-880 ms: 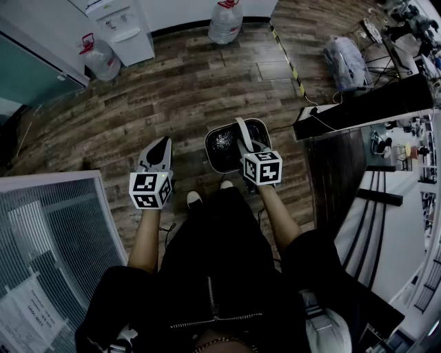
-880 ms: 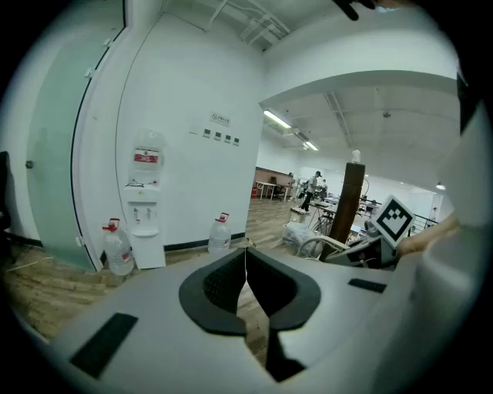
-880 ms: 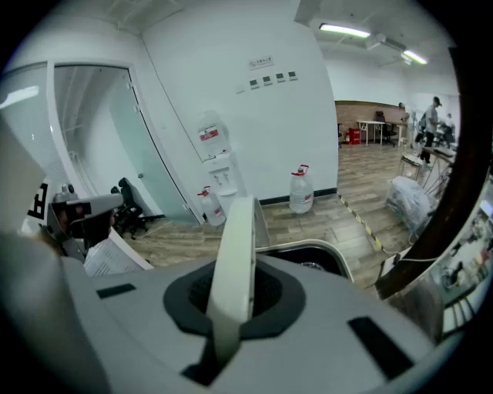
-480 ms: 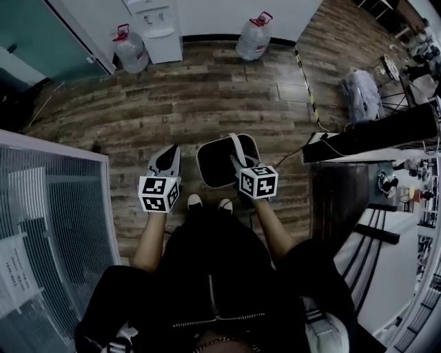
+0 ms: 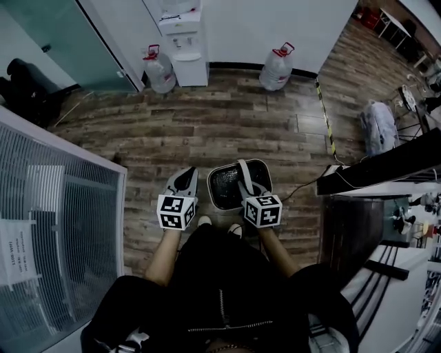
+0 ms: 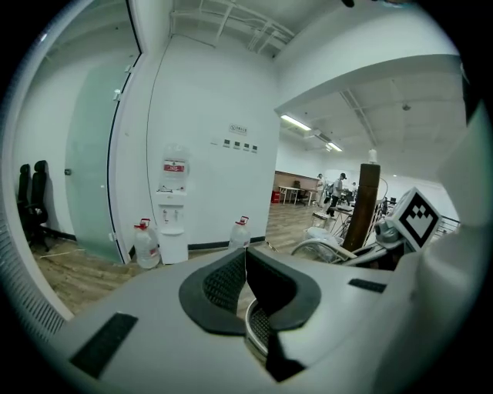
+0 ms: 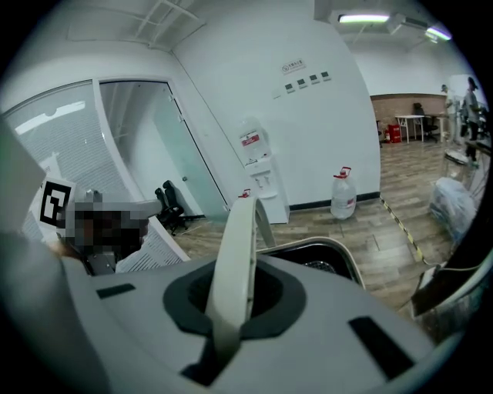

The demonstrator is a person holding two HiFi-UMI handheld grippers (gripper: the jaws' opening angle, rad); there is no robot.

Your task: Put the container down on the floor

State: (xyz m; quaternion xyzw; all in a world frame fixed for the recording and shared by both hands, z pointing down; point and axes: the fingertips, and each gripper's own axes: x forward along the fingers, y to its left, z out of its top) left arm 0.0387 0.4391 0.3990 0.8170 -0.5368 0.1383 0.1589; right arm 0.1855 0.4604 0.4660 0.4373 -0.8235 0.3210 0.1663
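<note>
A dark wood-plank floor [image 5: 227, 131] runs up to a white wall [image 5: 289, 27]. Against the wall stands a white water dispenser [image 5: 185, 41], with one water bottle [image 5: 158, 69] just beside it on the left and a second water bottle [image 5: 277, 67] farther off to the right. A frosted glass partition [image 5: 62, 34] angles away at left, with black chairs [image 5: 24, 83] near it. A yellow-and-black tape strip [image 5: 325, 117] crosses the planks. Ceiling tube lights [image 6: 296, 121] glow over the far room.

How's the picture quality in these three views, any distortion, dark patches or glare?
Head view: dim, with strong fisheye bending the floor planks; the container reads dark inside. Left gripper view: bright, ringed by black vignette, the left hand-held gripper close and soft. Right gripper view: the ceiling light glares, the handle looms large.
</note>
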